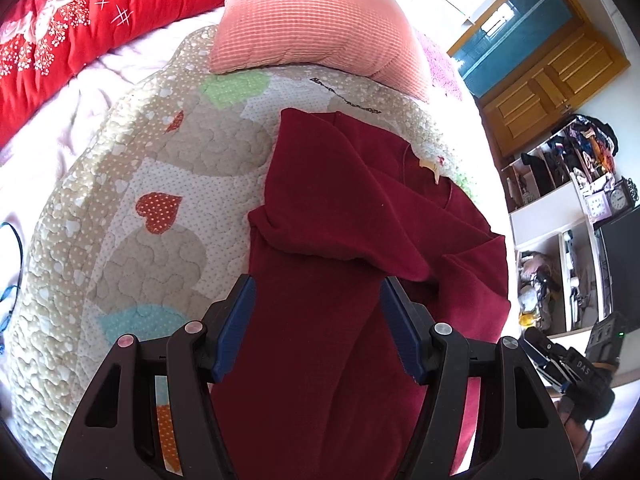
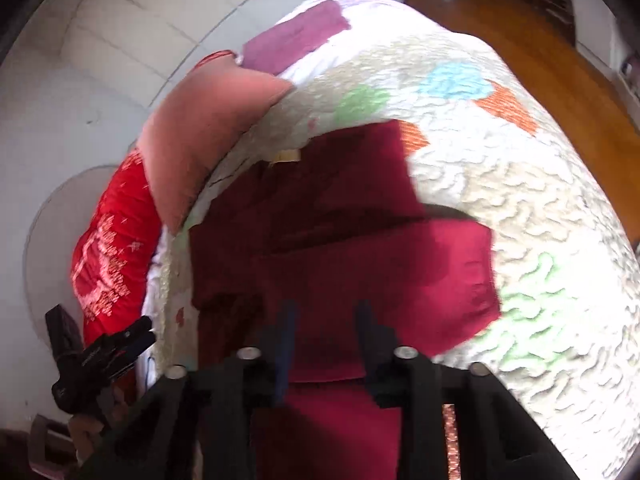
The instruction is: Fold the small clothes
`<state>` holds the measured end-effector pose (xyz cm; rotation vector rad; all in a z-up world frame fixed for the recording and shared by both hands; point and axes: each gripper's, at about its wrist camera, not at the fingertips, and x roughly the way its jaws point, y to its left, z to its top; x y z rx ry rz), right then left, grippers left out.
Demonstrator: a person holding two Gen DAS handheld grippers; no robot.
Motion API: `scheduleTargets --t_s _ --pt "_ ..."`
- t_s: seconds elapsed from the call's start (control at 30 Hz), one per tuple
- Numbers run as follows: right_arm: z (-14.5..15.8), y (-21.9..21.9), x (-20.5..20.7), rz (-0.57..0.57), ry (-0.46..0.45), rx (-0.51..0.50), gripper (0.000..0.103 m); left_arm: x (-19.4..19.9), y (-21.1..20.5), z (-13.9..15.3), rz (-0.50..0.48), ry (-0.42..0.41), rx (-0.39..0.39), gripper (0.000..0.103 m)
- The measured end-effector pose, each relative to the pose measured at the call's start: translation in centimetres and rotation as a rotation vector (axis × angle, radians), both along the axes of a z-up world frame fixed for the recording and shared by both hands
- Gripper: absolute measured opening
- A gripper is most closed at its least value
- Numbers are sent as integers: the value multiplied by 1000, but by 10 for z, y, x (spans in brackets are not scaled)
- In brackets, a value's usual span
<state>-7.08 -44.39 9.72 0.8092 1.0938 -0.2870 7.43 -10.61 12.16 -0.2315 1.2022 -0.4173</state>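
Note:
A dark red long-sleeved top lies on the heart-patterned quilt, with one sleeve folded across its body and a pale label at the collar. My left gripper hangs over the lower part of the top. Its blue pads stand wide apart with nothing pinched between them. The right wrist view is blurred. It shows the same top with a sleeve folded inward. My right gripper hovers above it, jaws apart and holding nothing. The right gripper also shows at the bed's right side.
A pink pillow and a red duvet lie at the head of the bed. Cluttered white shelves and a wooden door stand beyond the bed's right edge. A wooden floor lies past the quilt.

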Motion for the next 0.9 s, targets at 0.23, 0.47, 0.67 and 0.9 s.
scheduleTargets --t_s 0.23,0.47,0.67,0.9 --pt "-46 -47 -53 -207 67 106 50 -5 0 -14 16 38 -9 64" --pt "-48 -53 -28 -224 -21 148 8 -10 -14 -9 -30 24 -3 64" --pt "42 2 5 10 -224 133 7 -4 -5 6 -12 -2 -57 64" --pt "20 123 72 304 -246 292 7 0 8 1 32 18 -128 64"
